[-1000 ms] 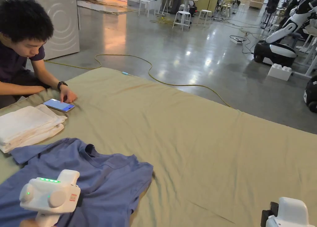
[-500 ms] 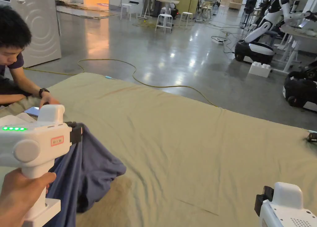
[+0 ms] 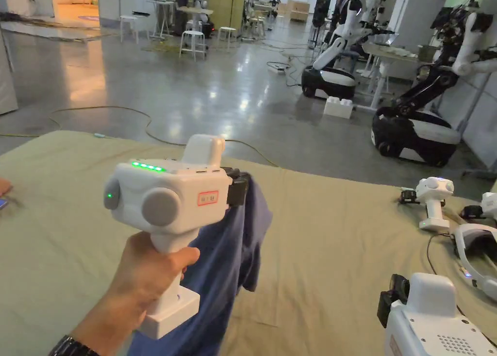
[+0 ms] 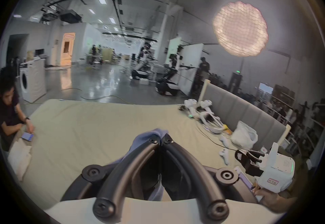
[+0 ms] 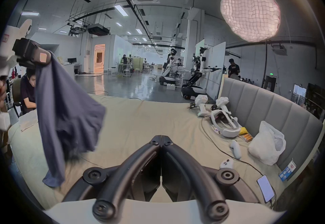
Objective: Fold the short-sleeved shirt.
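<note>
At far left in the right gripper view, a seated person (image 5: 26,90) bends over the bed (image 3: 315,255), beside a stack of folded cream towels (image 4: 19,155) and a phone (image 4: 27,136) seen in the left gripper view. We hold the left gripper (image 3: 241,192) raised above the olive sheet, our hand (image 3: 145,279) around its white grip, its jaws pinching a bunched edge of the blue short-sleeved shirt (image 3: 228,264). The shirt hangs from the jaws in loose folds, most of it in the air, its lower end reaching down toward the sheet. To the right, we hold the right gripper (image 5: 161,139) low over bare sheet, well apart from the shirt, its jaws pressed together with nothing between them. Farther right, spare white grippers (image 3: 433,201) and a white headset (image 3: 478,260) lie on the sheet near the grey padded headboard (image 5: 263,104), with a white plastic bag (image 5: 267,143) against it and a second phone (image 5: 265,188) at the bed's edge. Beyond the bed, wheeled robots (image 3: 417,124) stand on the glossy concrete floor (image 3: 194,94).
</note>
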`<move>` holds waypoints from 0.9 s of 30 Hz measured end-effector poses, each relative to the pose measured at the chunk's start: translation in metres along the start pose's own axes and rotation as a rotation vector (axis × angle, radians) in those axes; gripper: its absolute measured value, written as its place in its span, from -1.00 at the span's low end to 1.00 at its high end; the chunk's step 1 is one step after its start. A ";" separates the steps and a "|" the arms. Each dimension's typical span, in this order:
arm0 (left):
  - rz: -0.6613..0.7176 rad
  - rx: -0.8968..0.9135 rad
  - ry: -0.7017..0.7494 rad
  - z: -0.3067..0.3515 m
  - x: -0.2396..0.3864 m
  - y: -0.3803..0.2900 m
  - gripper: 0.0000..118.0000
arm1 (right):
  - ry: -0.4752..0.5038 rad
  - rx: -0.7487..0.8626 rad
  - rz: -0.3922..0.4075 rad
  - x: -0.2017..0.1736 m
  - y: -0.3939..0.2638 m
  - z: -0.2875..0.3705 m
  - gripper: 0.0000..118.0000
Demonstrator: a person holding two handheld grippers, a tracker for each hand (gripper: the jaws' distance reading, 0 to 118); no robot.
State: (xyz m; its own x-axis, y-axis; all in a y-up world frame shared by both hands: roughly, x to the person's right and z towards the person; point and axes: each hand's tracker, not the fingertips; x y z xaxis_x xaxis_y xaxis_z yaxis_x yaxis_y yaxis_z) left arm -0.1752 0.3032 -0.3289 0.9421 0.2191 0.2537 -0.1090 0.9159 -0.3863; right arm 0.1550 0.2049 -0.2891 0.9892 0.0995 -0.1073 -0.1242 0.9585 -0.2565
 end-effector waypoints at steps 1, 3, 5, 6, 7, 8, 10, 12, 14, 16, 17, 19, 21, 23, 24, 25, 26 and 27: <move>-0.002 -0.024 -0.032 -0.014 0.012 -0.009 -0.99 | -0.013 -0.002 -0.005 0.006 -0.002 0.004 -1.00; -0.020 -0.072 -0.058 -0.040 0.031 -0.032 -0.99 | -0.029 -0.009 -0.012 0.017 -0.006 0.009 -1.00; -0.016 -0.134 -0.042 -0.064 0.047 -0.059 -0.99 | -0.050 -0.024 -0.009 0.027 -0.012 0.010 -1.00; -0.010 -0.168 -0.045 -0.072 0.057 -0.073 -0.99 | -0.058 -0.032 -0.009 0.031 -0.016 0.011 -1.00; 0.000 -0.200 -0.046 -0.081 0.061 -0.086 -0.98 | -0.063 -0.038 -0.010 0.034 -0.019 0.012 -1.00; 0.015 -0.238 -0.041 -0.090 0.065 -0.100 -0.98 | -0.070 -0.046 -0.013 0.038 -0.023 0.012 -1.00; 0.012 -0.285 -0.079 -0.105 0.066 -0.127 -0.79 | -0.083 -0.068 -0.018 0.042 -0.031 0.012 -1.00; -0.035 -0.341 -0.088 -0.112 0.067 -0.146 -0.18 | -0.083 -0.085 -0.024 0.044 -0.037 0.012 -1.00; -0.072 -0.333 -0.068 -0.108 0.069 -0.155 -0.04 | -0.082 -0.095 -0.024 0.043 -0.041 0.010 -1.00; -0.072 -0.292 -0.068 -0.094 0.065 -0.156 -0.03 | -0.075 -0.100 -0.024 0.039 -0.043 0.009 -1.00; -0.060 -0.264 -0.067 -0.087 0.062 -0.153 -0.03 | -0.068 -0.097 -0.025 0.035 -0.041 0.008 -1.00; -0.034 -0.189 -0.047 -0.070 0.049 -0.145 -0.02 | -0.048 -0.078 -0.023 0.027 -0.038 0.007 -1.00; -0.013 -0.113 -0.004 -0.051 0.039 -0.135 -0.02 | -0.030 -0.048 -0.024 0.017 -0.032 0.004 -1.00; 0.006 -0.048 0.046 -0.031 0.028 -0.126 -0.02 | -0.008 -0.012 -0.033 0.007 -0.025 0.003 -1.00; 0.015 -0.017 0.073 -0.021 0.023 -0.123 -0.03 | -0.002 0.004 -0.036 0.001 -0.020 0.003 -1.00; 0.017 0.010 0.096 -0.011 0.018 -0.122 -0.03 | 0.009 0.020 -0.038 -0.006 -0.014 0.005 -1.00; 0.017 0.033 0.135 -0.004 0.013 -0.120 -0.07 | 0.018 0.031 -0.041 -0.011 -0.011 0.006 -1.00; 0.011 0.055 0.174 0.006 0.008 -0.119 -0.15 | 0.025 0.039 -0.041 -0.018 -0.007 0.005 -1.00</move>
State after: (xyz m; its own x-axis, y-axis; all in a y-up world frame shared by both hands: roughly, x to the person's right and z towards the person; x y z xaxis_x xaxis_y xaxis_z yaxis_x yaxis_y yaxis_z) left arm -0.1567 0.1975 -0.2758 0.9809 0.1719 0.0904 -0.1321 0.9317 -0.3383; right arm 0.1388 0.1977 -0.2808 0.9912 0.0533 -0.1215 -0.0797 0.9713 -0.2241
